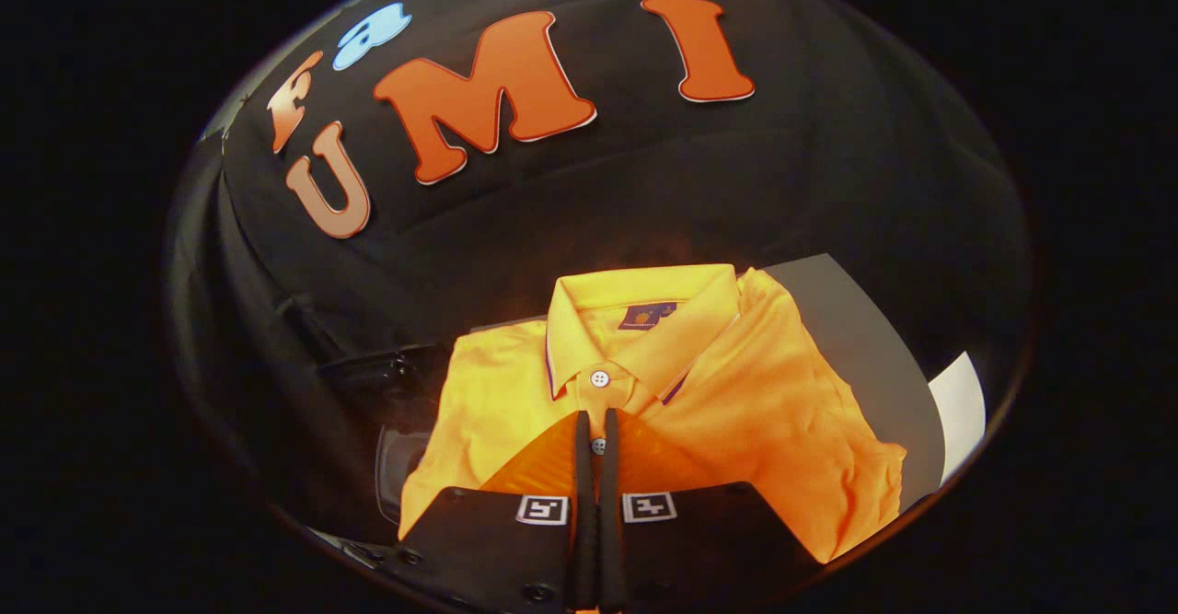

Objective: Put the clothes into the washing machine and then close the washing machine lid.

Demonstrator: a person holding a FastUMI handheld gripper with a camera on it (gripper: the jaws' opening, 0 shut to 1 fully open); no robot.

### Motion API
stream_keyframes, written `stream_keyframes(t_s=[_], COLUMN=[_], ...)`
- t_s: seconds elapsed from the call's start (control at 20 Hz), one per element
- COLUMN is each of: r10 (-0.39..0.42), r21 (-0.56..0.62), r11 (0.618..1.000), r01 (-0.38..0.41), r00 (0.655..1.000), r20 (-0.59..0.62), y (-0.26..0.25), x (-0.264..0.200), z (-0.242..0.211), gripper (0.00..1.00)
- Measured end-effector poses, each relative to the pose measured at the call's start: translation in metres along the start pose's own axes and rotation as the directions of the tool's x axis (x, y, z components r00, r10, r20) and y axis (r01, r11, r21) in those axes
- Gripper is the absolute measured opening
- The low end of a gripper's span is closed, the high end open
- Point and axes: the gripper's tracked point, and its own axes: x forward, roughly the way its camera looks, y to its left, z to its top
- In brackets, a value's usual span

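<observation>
Hand-held gripper point(596, 425): fingers drawn together with a thin slit between them, tips over the button placket of the shirt; whether they pinch the cloth cannot be told. Two square black-and-white markers sit on the gripper body, one on each side of the fingers.

Shirt point(736, 393): orange polo, folded, lying flat just ahead of and under the fingers. Collar turned toward the far side, with dark piping along its edges and a small dark tag inside the neck. One pale button point(600, 378) shows just beyond the fingertips; a second lies between them, partly hidden.

Worktop point(847, 329): grey surface carrying the shirt, bare to the right of it.

Paper point(962, 411): white sheet at the worktop's right end, apart from the shirt.

Washer point(396, 448): dark, glossy body with a pale curved rim, to the left of the shirt and lower than the worktop; the shirt's left edge overlaps it. Lid position cannot be told.
</observation>
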Motion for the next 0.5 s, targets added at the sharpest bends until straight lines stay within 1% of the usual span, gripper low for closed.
stream_keyframes(t_s=[0.25, 0.4, 0.5], r10=[-0.001, 0.014, 0.047], r21=[0.067, 0.052, 0.036], r11=[0.998, 0.998, 0.998], r01=[-0.006, -0.023, -0.054], r00=[0.994, 0.988, 0.984], r20=[0.108, 0.157, 0.175], y=[0.022, 0.075, 0.116], x=[-0.031, -0.059, -0.071], z=[0.028, 0.028, 0.029], gripper=[0.08, 0.08, 0.08])
